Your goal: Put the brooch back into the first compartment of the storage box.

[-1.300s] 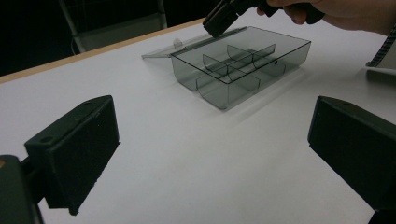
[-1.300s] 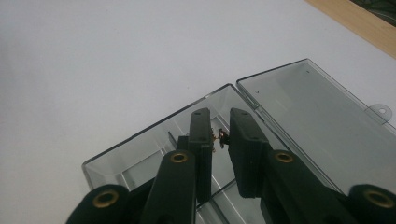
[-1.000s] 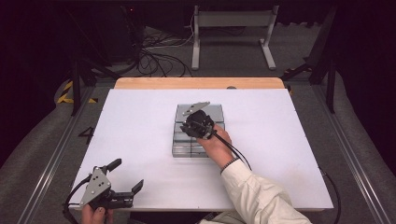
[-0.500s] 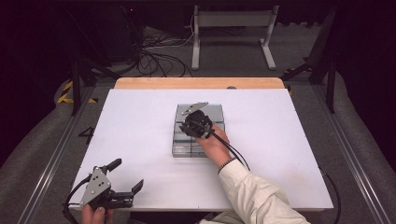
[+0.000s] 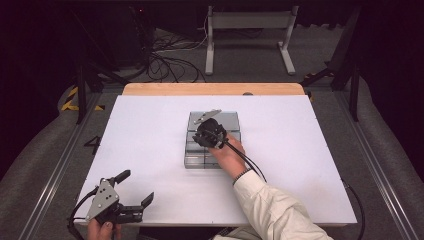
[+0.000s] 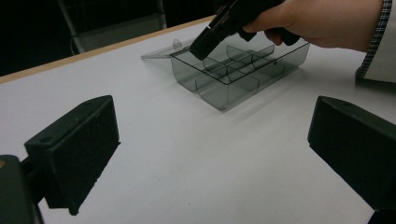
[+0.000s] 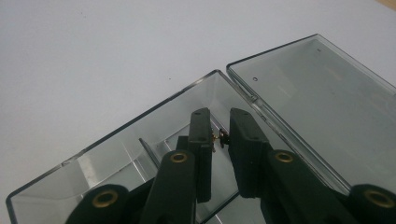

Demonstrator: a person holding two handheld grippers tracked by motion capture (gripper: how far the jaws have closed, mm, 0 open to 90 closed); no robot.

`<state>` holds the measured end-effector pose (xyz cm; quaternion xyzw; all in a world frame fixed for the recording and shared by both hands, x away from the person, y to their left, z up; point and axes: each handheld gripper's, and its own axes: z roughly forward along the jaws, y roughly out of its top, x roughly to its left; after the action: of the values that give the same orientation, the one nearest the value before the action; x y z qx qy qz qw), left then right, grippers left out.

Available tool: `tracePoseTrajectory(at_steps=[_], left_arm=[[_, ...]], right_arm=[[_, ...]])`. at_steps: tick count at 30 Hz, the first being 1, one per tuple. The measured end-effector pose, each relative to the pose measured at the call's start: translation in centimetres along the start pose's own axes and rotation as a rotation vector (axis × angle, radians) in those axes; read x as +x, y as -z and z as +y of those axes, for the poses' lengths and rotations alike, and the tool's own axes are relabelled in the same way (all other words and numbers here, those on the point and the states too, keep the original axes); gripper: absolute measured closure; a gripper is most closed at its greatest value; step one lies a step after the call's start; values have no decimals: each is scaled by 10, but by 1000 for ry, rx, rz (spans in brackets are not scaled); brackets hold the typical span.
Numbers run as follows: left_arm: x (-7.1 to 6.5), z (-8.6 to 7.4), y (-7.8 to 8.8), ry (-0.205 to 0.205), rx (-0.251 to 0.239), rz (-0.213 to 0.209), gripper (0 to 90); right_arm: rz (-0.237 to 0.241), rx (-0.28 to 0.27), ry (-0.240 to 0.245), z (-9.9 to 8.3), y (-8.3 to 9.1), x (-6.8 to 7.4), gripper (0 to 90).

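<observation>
Right now the right gripper points steeply down into a smoky clear box at mid-counter, its jaws nearly shut on a tiny dark and brassy part pinched between the tips; what the part is, I cannot tell. The tips hang over a far compartment, close to the hinge edge where the open lid lies flat beyond the box. So the drop spot lies straight below the jaws, and the coming move looks like a short descent and release rather than any sideways travel. The box's long axis runs away from the person, dividers crossing it. The left gripper sits at the near left counter edge, jaws wide and holding nothing, well apart from the box; the right hand is plainly the nearer.
</observation>
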<state>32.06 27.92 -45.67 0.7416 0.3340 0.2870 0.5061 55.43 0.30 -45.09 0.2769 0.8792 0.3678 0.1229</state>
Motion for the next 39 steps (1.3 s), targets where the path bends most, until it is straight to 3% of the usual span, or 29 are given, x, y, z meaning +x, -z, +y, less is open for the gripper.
tracePoseTrajectory(at_steps=[3,12,27,33,39], left_arm=[[0,0,0,4,0,-1,27],[0,0,0,4,0,-1,27],[0,1,-2,2,0,-3,27],[1,1,-2,0,0,-6,27],[0,1,-3,2,-2,-5,27]], right_arm=[[13,8,-9,-1,-2,0,784],[14,-12,-9,1,3,0,640],[27,-118,-1,8,32,5,179],[30,-175,4,11,49,7,108],[43,-186,24,12,59,13,83]])
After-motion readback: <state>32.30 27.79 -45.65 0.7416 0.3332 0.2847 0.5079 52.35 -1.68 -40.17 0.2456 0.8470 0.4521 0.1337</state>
